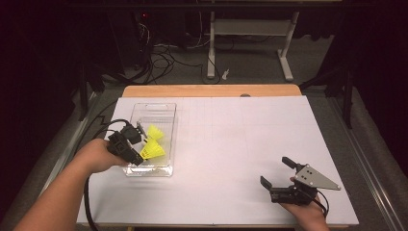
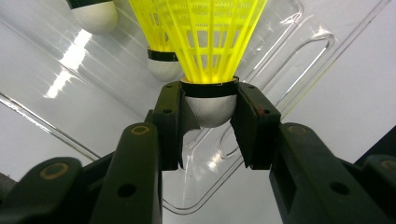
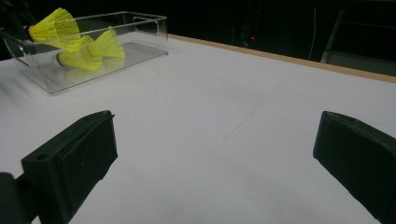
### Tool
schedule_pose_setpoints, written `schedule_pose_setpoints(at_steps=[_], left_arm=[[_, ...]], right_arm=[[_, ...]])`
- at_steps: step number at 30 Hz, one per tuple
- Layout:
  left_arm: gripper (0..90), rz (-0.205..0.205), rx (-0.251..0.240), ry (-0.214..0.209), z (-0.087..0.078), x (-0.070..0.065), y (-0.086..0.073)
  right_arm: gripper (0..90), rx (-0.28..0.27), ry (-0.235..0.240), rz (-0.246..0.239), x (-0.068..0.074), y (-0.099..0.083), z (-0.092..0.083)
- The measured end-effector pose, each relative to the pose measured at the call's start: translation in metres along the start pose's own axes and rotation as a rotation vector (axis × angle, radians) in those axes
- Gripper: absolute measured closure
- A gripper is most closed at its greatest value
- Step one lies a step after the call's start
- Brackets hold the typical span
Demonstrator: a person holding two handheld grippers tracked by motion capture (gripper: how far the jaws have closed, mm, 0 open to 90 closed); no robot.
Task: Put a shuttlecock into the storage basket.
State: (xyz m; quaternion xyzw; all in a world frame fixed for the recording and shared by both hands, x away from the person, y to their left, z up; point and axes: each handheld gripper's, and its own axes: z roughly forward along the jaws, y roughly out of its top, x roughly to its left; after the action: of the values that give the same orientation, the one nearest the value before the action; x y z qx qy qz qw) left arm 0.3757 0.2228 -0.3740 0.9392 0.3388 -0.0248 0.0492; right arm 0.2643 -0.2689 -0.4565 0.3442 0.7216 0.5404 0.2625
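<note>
My left gripper (image 1: 139,154) hangs over the near end of a clear plastic tray (image 1: 166,113), its jaws shut on the white cork head of a yellow shuttlecock (image 2: 211,108). That shuttlecock's skirt (image 1: 155,151) points away from the hand. In the left gripper view a second yellow shuttlecock (image 2: 161,58) lies in the tray behind it, and a third cork (image 2: 95,16) shows at the top left. My right gripper (image 1: 275,170) rests low over the white table near the front right, jaws wide open with nothing between them. From there the tray (image 3: 149,25) with its shuttlecocks (image 3: 88,53) lies far off.
White paper (image 1: 240,139) covers the table, with a strip of wood (image 1: 211,90) along the far edge. Beyond it stand a desk frame (image 1: 250,43) and cables on the dark floor. A cable (image 1: 89,192) trails from the left gripper along the forearm.
</note>
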Motion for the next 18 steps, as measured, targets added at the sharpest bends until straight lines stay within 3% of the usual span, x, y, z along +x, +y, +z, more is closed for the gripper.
schedule_pose_setpoints(at_steps=[18], left_arm=[[64.6, -0.044, 0.050, -0.027, 0.020, 0.013, -0.006]], right_arm=[[0.4, 0.008, -0.001, 0.003, -0.001, -0.001, 0.001]])
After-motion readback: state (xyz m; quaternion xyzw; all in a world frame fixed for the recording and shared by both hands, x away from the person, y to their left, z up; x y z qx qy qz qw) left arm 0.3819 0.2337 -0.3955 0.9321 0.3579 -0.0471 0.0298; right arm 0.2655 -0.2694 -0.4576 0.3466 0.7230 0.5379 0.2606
